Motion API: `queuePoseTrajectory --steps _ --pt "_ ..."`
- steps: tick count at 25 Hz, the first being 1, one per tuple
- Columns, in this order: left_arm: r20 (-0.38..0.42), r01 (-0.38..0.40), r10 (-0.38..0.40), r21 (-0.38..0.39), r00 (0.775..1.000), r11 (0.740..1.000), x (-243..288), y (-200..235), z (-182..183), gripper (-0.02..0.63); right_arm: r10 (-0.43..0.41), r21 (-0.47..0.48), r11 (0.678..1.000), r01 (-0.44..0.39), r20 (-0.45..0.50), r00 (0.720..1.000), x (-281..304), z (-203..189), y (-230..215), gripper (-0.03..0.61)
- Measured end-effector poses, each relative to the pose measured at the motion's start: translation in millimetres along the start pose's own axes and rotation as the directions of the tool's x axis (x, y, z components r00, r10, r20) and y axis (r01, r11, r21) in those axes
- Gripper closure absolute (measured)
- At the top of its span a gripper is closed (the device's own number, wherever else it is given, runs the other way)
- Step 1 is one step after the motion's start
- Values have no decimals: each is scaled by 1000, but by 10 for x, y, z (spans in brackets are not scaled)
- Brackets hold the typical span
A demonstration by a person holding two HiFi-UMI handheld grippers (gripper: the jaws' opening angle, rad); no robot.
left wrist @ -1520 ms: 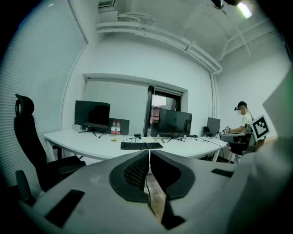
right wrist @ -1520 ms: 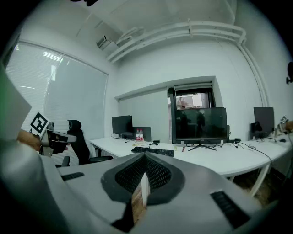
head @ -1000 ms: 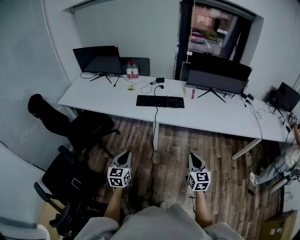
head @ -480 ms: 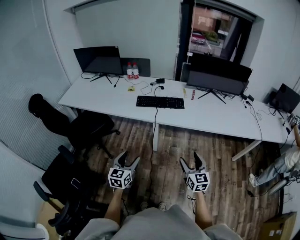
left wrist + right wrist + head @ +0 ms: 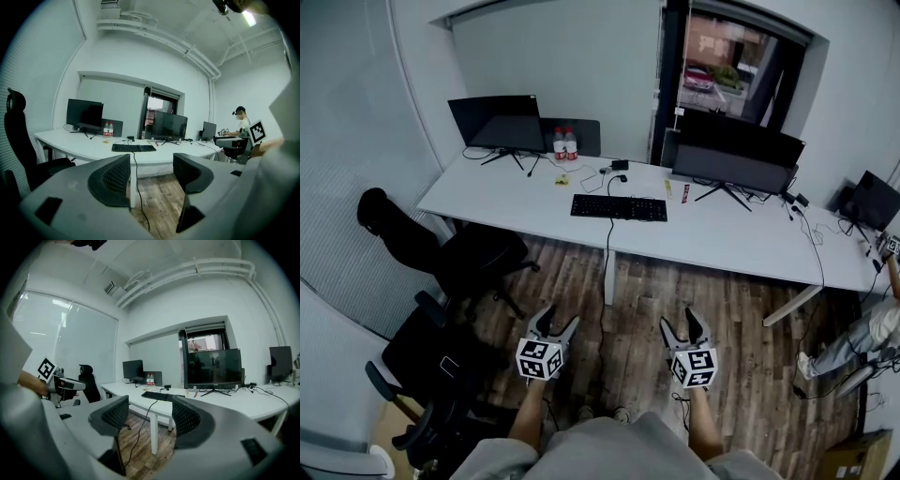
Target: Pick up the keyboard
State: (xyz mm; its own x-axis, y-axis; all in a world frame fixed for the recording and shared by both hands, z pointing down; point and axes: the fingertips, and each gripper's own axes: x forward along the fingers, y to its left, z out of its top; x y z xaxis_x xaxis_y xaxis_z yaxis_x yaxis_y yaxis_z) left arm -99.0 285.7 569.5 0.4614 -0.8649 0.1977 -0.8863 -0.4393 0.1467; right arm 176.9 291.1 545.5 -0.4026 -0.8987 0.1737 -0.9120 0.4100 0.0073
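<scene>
Left tongs [image 5: 561, 317] just opening, right tongs [image 5: 681, 319] gaping, both empty; keyboard [image 5: 619, 207] near desk [image 5: 487, 197] front edge looking light, rigid: grip short ends.

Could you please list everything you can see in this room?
desk: one, white, along the far wall
keyboard: one, black, mid-desk, cable hanging off the front
monitors: three, black, on the desk
bottles: two, red labels, beside the left monitor
chairs: two, black, left of the desk
box: one, brown, bottom right corner
person: one, right edge
left gripper: grey, jaws just opened, nothing between
right gripper: grey, open, empty
</scene>
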Motion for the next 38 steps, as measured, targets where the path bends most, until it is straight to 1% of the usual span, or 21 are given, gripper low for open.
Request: queuePoseTrajectory --steps 10,15,22,28,32,38 --pt "11 -34 34 -7 999 999 118 -215 -49 341 34 -19 999 -34 -25 999 -1 -97 -229 314" --pt "0 -60 60 -13 998 998 162 -211 -119 341 49 -14 999 -49 -44 998 45 -167 -300 316" --pt "5 -72 72 -8 997 997 356 -148 -70 341 56 -14 998 -57 -38 998 219 -141 -415 318" --pt "0 -71 71 6 997 997 576 60 -37 341 44 -3 999 -44 -29 999 484 -92 -487 318" --pt "1 -58 58 3 998 998 848 233 17 342 35 -8 999 -36 -36 999 730 -90 -570 318" --pt "5 -31 31 0 999 1000 1306 548 153 341 -6 -3 1000 5 -46 999 1182 -46 -727 318"
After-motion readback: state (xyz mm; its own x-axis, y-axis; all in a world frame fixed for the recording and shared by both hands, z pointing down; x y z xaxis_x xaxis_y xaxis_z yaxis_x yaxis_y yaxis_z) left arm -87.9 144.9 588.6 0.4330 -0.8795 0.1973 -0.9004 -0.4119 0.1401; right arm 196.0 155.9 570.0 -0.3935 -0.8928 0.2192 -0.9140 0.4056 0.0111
